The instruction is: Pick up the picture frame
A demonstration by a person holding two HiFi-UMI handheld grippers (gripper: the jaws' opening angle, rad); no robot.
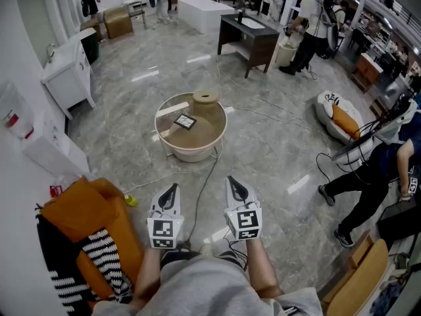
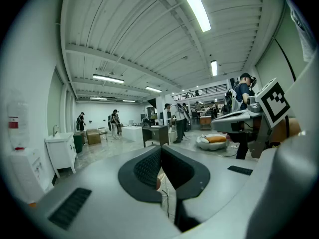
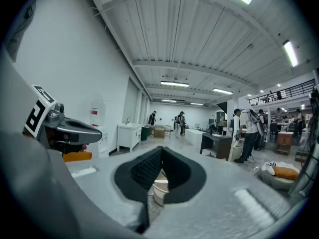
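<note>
A small dark picture frame (image 1: 185, 121) lies flat on a round glass-topped table (image 1: 171, 105) in the middle of the floor, in the head view. Beside it on the table stands a tan round vase (image 1: 205, 102). My left gripper (image 1: 170, 191) and right gripper (image 1: 235, 187) are held side by side near the person's lap, well short of the table. Both have their jaws together with nothing between them. In the right gripper view the table's pale base (image 3: 160, 189) peeks under the shut jaws of the right gripper (image 3: 160, 158). The left gripper (image 2: 160, 159) also looks shut in its own view.
An orange chair with striped cloth (image 1: 92, 236) is at lower left. A cable (image 1: 200, 189) runs across the floor from the table. White cabinets (image 1: 69, 74) line the left wall. People (image 1: 368, 176) stand at right and far back; a dark desk (image 1: 250, 35) is beyond the table.
</note>
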